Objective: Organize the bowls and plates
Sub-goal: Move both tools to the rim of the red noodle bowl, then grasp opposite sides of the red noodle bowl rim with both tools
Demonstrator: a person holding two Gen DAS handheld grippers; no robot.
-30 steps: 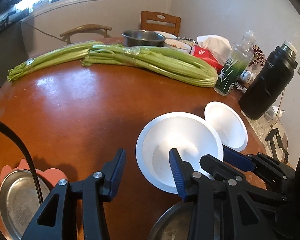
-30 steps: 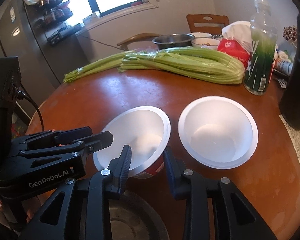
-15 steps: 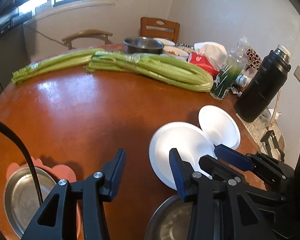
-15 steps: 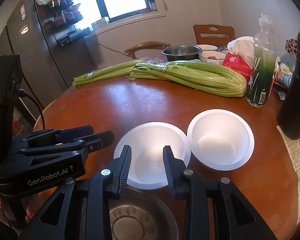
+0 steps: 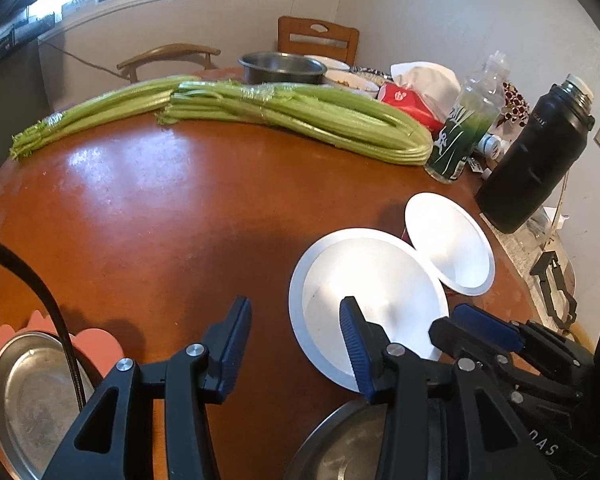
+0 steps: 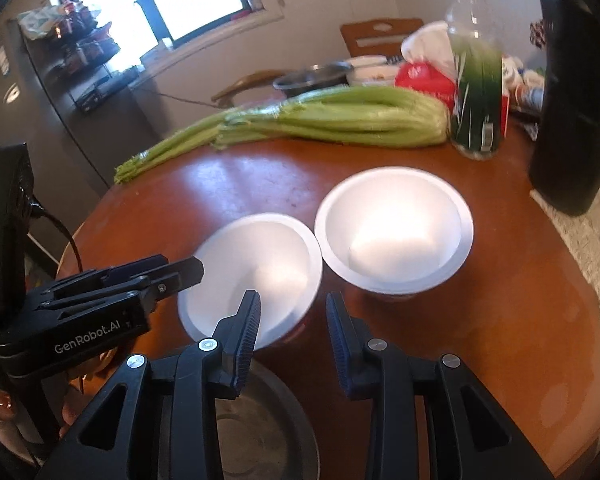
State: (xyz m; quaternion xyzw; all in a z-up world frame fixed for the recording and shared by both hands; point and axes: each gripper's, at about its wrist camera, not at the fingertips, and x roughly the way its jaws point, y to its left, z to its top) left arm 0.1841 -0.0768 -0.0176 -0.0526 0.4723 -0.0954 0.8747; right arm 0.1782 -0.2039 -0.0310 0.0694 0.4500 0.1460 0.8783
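Two white foam bowls stand side by side on the round brown table. The nearer bowl (image 5: 364, 292) (image 6: 256, 276) is just ahead of both grippers; the farther bowl (image 5: 448, 248) (image 6: 392, 232) touches it on the right. My left gripper (image 5: 296, 336) is open and empty, its right finger over the near bowl's rim. My right gripper (image 6: 292, 320) is open and empty, at the near bowl's right rim. A steel plate (image 5: 340, 448) (image 6: 260, 432) lies under the grippers. Another steel plate (image 5: 24, 400) sits on a pink mat at the left.
Two celery bundles (image 5: 292, 116) (image 6: 332, 120) lie across the far table. A green bottle (image 5: 464, 132) (image 6: 476, 96) and a black flask (image 5: 536, 160) (image 6: 572, 92) stand at the right. A steel pot (image 5: 280, 68) and dishes are at the back, by chairs.
Both cameras have shifted and the right wrist view is now blurred. The right gripper's fingers have spread wider and moved right, nearer the gap between the two bowls. The left gripper stays open.
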